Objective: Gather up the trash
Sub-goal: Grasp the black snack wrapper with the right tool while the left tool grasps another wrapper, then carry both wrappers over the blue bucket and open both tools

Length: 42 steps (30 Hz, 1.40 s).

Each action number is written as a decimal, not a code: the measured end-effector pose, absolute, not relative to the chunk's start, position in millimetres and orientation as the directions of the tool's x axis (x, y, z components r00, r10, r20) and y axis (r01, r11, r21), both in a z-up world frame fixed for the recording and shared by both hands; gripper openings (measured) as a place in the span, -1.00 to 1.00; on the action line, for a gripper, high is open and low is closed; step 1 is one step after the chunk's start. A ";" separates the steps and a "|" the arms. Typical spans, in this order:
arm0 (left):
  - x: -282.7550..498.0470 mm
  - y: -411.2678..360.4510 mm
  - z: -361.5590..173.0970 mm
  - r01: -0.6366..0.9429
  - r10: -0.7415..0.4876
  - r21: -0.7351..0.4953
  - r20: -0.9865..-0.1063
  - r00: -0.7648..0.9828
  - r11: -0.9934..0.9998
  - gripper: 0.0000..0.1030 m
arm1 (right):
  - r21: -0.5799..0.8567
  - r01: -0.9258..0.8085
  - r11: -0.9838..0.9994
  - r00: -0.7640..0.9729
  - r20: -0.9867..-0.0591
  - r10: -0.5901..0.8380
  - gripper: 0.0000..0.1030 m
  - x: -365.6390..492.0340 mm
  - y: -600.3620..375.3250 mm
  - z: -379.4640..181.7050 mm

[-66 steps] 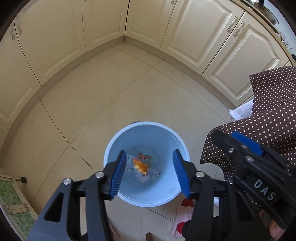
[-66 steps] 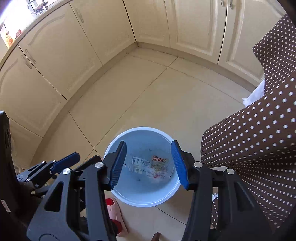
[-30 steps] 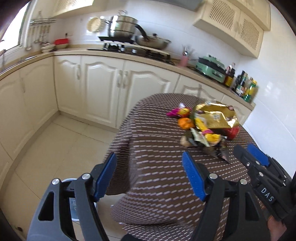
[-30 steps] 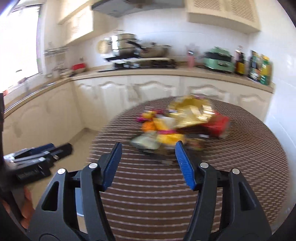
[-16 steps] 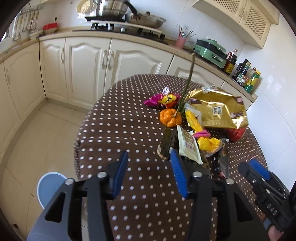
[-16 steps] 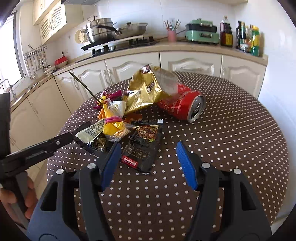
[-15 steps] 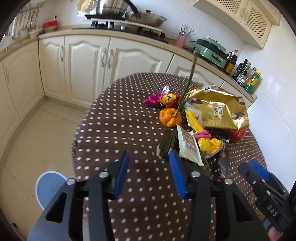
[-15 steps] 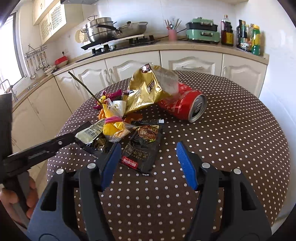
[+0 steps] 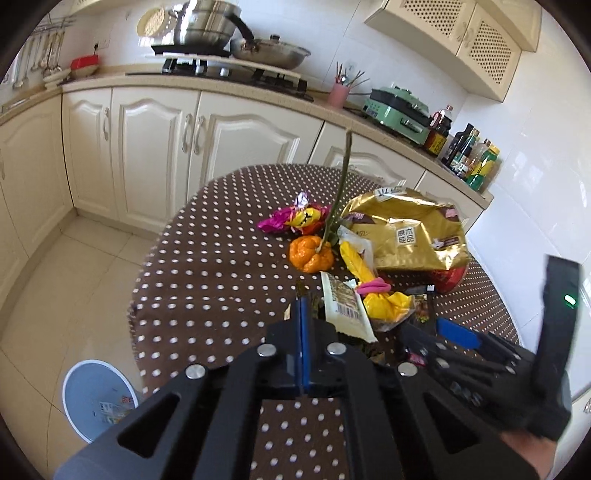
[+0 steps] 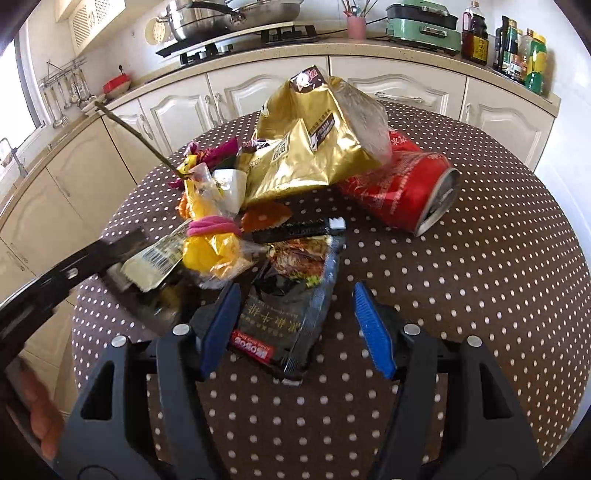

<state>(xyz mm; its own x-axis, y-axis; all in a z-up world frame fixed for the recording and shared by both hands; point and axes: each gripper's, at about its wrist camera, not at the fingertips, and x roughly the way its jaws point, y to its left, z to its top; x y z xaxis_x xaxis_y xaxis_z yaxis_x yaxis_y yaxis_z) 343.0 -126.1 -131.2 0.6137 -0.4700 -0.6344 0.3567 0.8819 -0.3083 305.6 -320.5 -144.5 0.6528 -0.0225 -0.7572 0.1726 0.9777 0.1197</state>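
A heap of trash lies on the round brown dotted table (image 9: 207, 280): a gold snack bag (image 10: 303, 155), a red can (image 10: 402, 192), a yellow wrapper (image 10: 210, 247), a cream barcode wrapper (image 9: 343, 306), an orange peel (image 9: 310, 254) and a black wrapper (image 10: 288, 317). My left gripper (image 9: 301, 314) is shut, its tips at the near edge of the heap beside the barcode wrapper; whether it pinches anything is hidden. My right gripper (image 10: 295, 325) is open, its fingers on either side of the black wrapper. A pale blue bin (image 9: 96, 402) stands on the floor left of the table.
Cream cabinets (image 9: 159, 147) run behind the table, with a stove and pans (image 9: 229, 40) on the counter. Bottles (image 10: 521, 48) and a green appliance (image 10: 421, 22) stand at the counter's right end. Tiled floor (image 9: 62, 269) lies left of the table.
Both grippers swung up from over the bin to the table. The left gripper's jaws closed at the heap's edge. The right gripper moved in around the black wrapper.
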 end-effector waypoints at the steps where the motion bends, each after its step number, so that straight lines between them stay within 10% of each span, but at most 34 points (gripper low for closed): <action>1: 338.6 -122.6 -127.8 0.360 -0.472 -0.308 -0.627 0.619 0.881 -0.99 | 0.117 0.173 0.978 0.643 -0.765 -0.022 0.21 309.9 -320.7 -146.1; 5: 322.6 -109.5 -117.4 0.360 -0.459 -0.287 -0.605 0.651 0.888 -0.99 | 0.093 0.157 0.983 0.645 -0.764 -0.031 -0.34 311.7 -314.6 -145.2; 10: 307.8 -94.3 -108.7 0.354 -0.453 -0.284 -0.587 0.670 0.891 -0.99 | 0.077 0.150 0.986 0.670 -0.741 -0.044 -0.51 289.1 -309.5 -141.4; 30: 258.7 27.8 -95.1 0.243 -0.385 -0.318 -0.530 0.756 0.916 -1.00 | 0.113 -0.137 0.984 0.778 -0.603 0.178 -0.55 242.3 -160.0 -96.5; 42: 286.1 162.6 -189.4 -0.073 -0.156 -0.283 -0.706 0.691 0.956 -1.00 | 0.174 -0.392 0.903 0.572 -0.723 0.388 -0.54 310.7 11.6 -191.1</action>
